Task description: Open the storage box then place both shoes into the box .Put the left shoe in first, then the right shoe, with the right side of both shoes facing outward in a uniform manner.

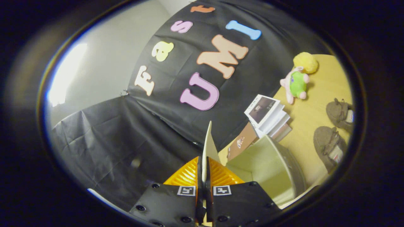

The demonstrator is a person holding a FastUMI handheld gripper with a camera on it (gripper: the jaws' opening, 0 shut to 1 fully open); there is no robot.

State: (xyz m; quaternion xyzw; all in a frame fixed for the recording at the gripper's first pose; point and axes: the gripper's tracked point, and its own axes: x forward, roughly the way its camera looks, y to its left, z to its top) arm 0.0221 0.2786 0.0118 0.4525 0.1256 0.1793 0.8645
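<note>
The gripper view shows the gripper (pixel 204 171) pinching the box's lid (pixel 208 143) tight, lifting it so the shoes (pixel 329 145) beyond can go inside the box (pixel 268 164).

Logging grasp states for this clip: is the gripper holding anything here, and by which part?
Yes. The gripper is shut on the storage box's lid, both fingers pinching its thin free edge; the box stands open beside it.

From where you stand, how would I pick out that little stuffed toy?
Start at the wooden table and go past the two brown shoes and the stack of books, well beyond the fingers pinching the box lid. The stuffed toy lies near the black cloth, the only soft thing: pink limbs, green body, fluffy yellow head.
</note>
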